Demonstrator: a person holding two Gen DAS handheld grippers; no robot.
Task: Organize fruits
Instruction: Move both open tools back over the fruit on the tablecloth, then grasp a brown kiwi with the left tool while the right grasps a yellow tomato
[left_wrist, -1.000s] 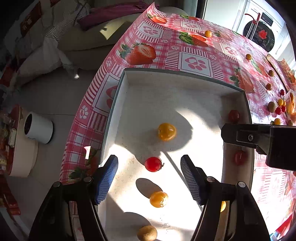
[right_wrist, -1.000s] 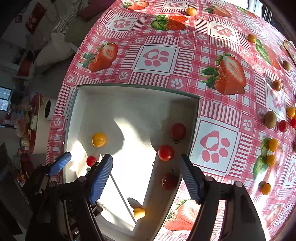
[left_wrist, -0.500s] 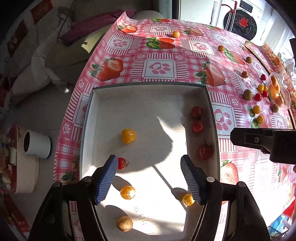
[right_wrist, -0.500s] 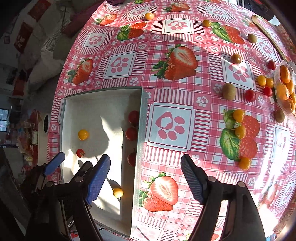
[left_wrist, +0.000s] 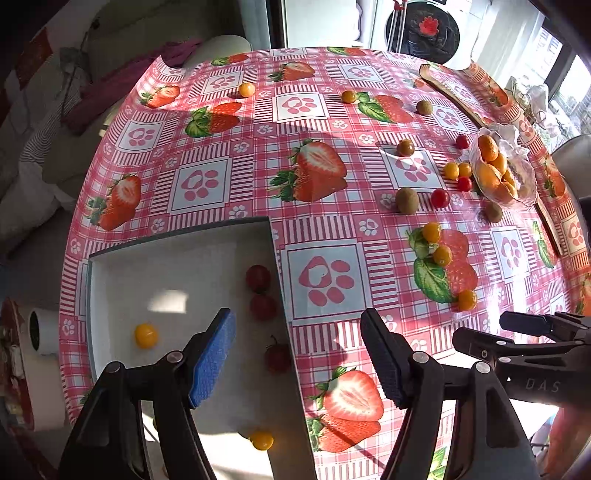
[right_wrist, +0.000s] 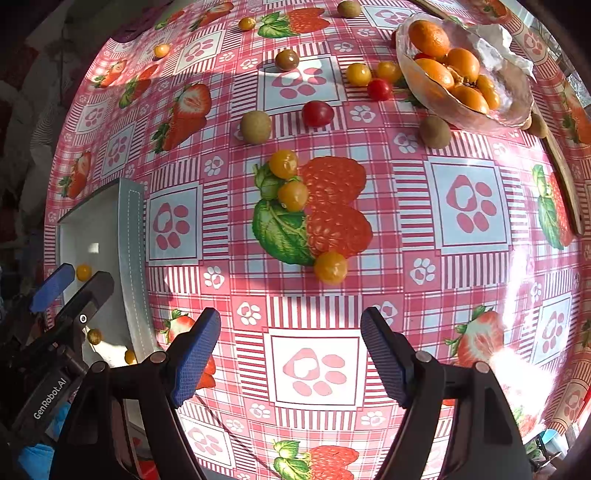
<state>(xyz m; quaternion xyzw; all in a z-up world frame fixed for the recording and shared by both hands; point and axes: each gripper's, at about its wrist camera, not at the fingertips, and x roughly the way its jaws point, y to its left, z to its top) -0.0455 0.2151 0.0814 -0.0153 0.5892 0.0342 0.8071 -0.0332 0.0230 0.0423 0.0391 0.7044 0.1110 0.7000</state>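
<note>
The right claw (right_wrist: 290, 349) is wide open and holds nothing. It hangs over the checked tablecloth (right_wrist: 461, 266), above a paw-print square. Just beyond its pads lies a yellow tomato (right_wrist: 330, 267); two more yellow tomatoes (right_wrist: 291, 195) sit farther off, touching each other on a printed leaf. Farther still lie a kiwi (right_wrist: 255, 126) and a red tomato (right_wrist: 317, 113). At far right, a clear dish (right_wrist: 509, 107) holds oranges (right_wrist: 436, 72), with another kiwi (right_wrist: 435, 132) just beside its near edge.

The left claw (left_wrist: 297, 356) is also wide open and empty. Its left pad is over the white tray (left_wrist: 177, 254); its right pad is over the tablecloth, so the claw straddles the tray's right wall. Inside the tray, three dark red tomatoes (left_wrist: 258, 277) lie along the right wall, one yellow tomato (left_wrist: 146, 335) lies at left, and another (left_wrist: 262, 440) lies near the close edge. The tray sits at the near left corner of the table, well apart from the dish.
</note>
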